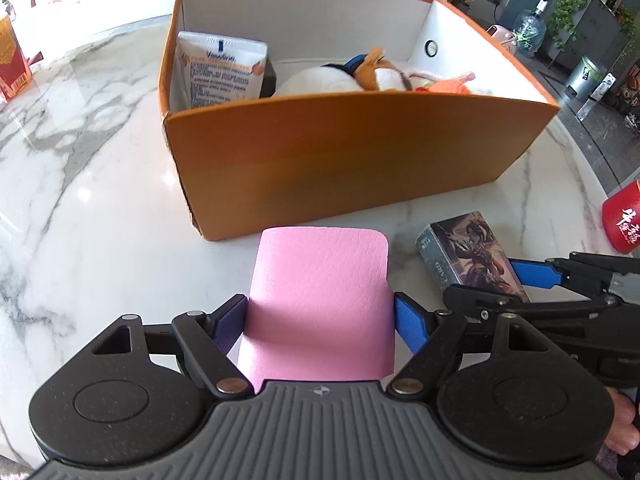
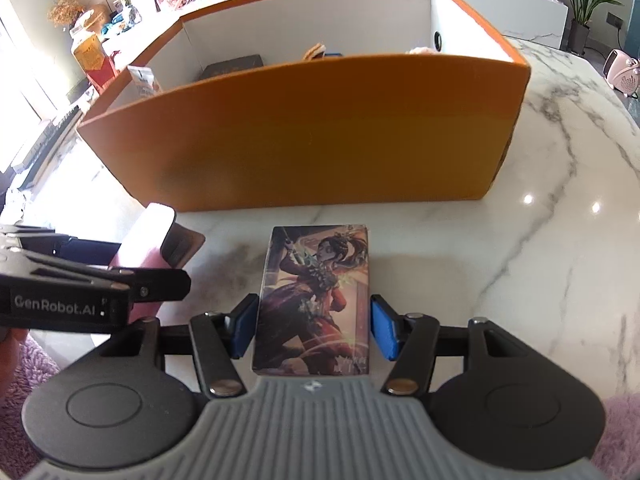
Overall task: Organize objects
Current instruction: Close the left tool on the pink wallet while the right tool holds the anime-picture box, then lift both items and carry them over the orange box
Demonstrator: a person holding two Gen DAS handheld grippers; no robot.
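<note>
The left gripper [image 1: 320, 316] stood wide, its blue pads on either side of a pink wallet [image 1: 320, 304] that lay flat on the marble table [image 1: 100, 208]. The left pad met the wallet's edge; whether the right pad pressed it could not be told, so a firm grip on the wallet was not confirmed.

The right gripper [image 2: 312, 330] was about half open around a card box [image 2: 318, 300] printed with a painted figure. Its left pad lay against the box's side, and the right pad sat at the opposite edge — the box appeared clamped between them, lying flat on the table.

Both items rested just in front of an orange cardboard box [image 1: 340, 152], outside it. Inside that box, the left wrist view showed a white lotion tube [image 1: 222, 68] leaning against the left wall and a plush toy [image 1: 360, 76] beside it. A red can [image 1: 624, 220] stood at the table's right edge, near the card box. The two grippers sat side by side, close together.
</note>
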